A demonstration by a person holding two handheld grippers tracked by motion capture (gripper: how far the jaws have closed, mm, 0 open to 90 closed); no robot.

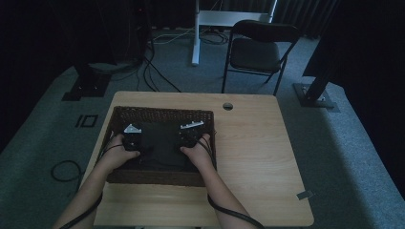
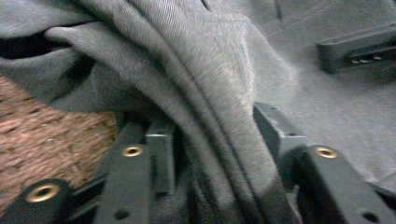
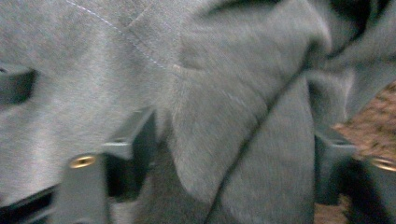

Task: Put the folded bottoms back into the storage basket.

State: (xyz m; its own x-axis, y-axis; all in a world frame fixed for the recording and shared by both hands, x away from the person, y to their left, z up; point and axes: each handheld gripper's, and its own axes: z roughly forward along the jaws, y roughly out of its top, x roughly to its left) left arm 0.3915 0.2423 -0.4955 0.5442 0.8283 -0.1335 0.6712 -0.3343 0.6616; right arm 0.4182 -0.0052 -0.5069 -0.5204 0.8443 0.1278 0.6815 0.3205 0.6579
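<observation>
Looking along your left gripper (image 2: 212, 154), you see its two black jaws standing apart with a thick fold of the grey cloth (image 2: 201, 79) running up between them. The fold fills much of the gap and touches the inner faces, but the jaws are parted and not pinching it; they are released. Your right gripper (image 3: 233, 158) shows the same: its jaws are spread wide, a broad flap of the cloth lies between them, and the pads do not press on it.

From the high view, your left gripper (image 1: 131, 138) and right gripper (image 1: 190, 135) both sit low inside the basket (image 1: 162, 113), near its left and right sides, with the cloth (image 1: 160, 143) lying flat in the bottom between and under them. Your hands wrap the gripper bodies and the cables trail back along your forearms.

The cloth is a soft, dark grey woven fabric with a fine diagonal rib, bunched into long rounded folds; a line of pale stitching crosses it in the right gripper view. The basket is rectangular, brown, coarse wicker, and its woven floor (image 2: 51, 140) shows beside the cloth. It stands on a light wooden table (image 1: 258, 148) with rounded corners.
</observation>
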